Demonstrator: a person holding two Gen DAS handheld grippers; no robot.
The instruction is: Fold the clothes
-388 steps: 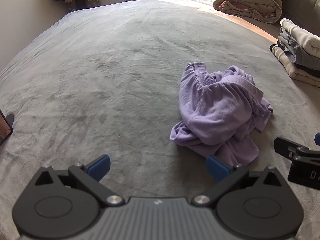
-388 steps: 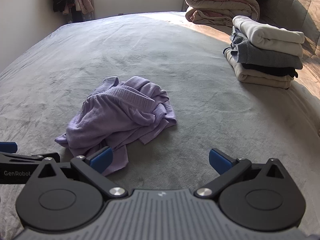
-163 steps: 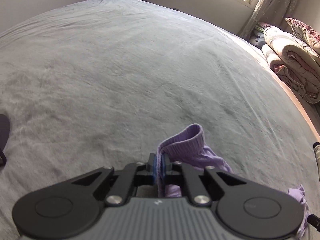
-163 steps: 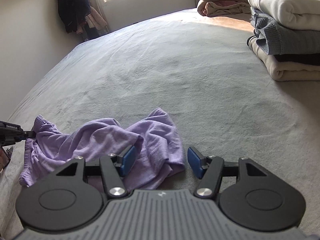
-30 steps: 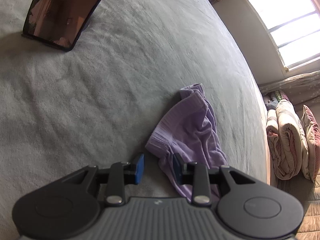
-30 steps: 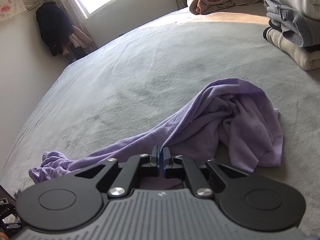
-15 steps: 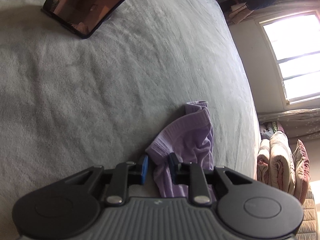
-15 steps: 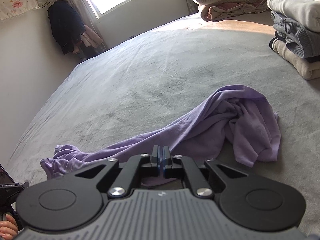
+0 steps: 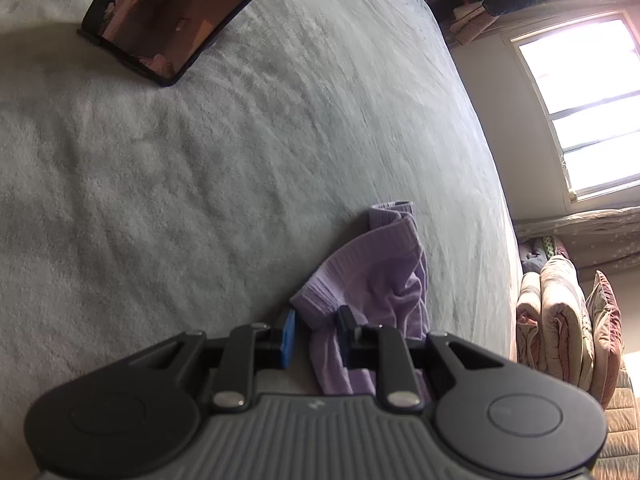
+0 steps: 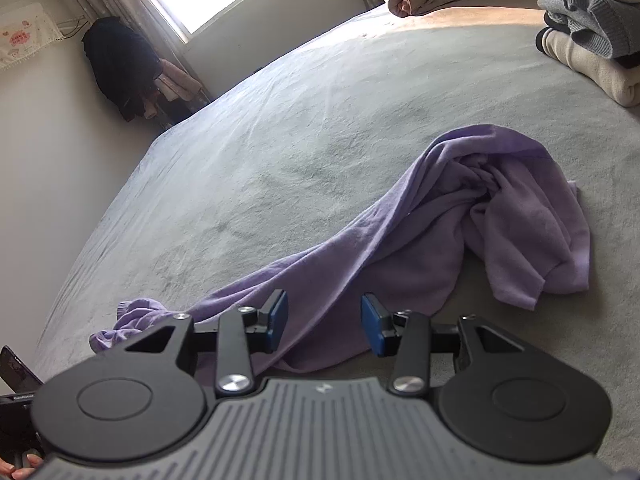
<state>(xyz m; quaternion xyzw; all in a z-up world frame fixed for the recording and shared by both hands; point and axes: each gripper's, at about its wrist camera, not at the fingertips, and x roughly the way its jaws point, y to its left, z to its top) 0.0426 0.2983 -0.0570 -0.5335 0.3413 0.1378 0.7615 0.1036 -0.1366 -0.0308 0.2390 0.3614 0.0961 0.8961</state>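
- Bed [image 10: 280, 128]: a grey plush cover spreads across both views; the garment lies on it.
- Garment [image 10: 460, 216]: a lilac knit piece, drawn out in a long band from a bunched mass at the right of your right wrist view down to a small crumpled end at lower left.
- Ribbed hem [image 9: 356, 268]: in your left wrist view this end of the garment stands up in a fold just ahead of the tongs, with looser cloth trailing down behind it.
- Left tongs [image 9: 316, 334]: the blue pads stand a narrow gap apart. A strip of the garment passes between them, close against the right pad; a sliver of bed shows beside the left pad, so the pads do not clamp the cloth.
- Right tongs [image 10: 324, 322]: the jaws are opening, with the pads well apart. The flat band of the garment lies on the bed beneath and between them, and neither pad presses on it.
- Tablet [image 9: 176, 12]: a dark, glossy slab propped on the bed at the upper left of your left wrist view, well apart from the garment.
- Folded stack [image 10: 592, 36]: cream and grey pieces piled at the far right edge of the bed.
- Quilts [image 9: 560, 320]: rolled bedding at the bed's far side, below the window [image 9: 588, 108].
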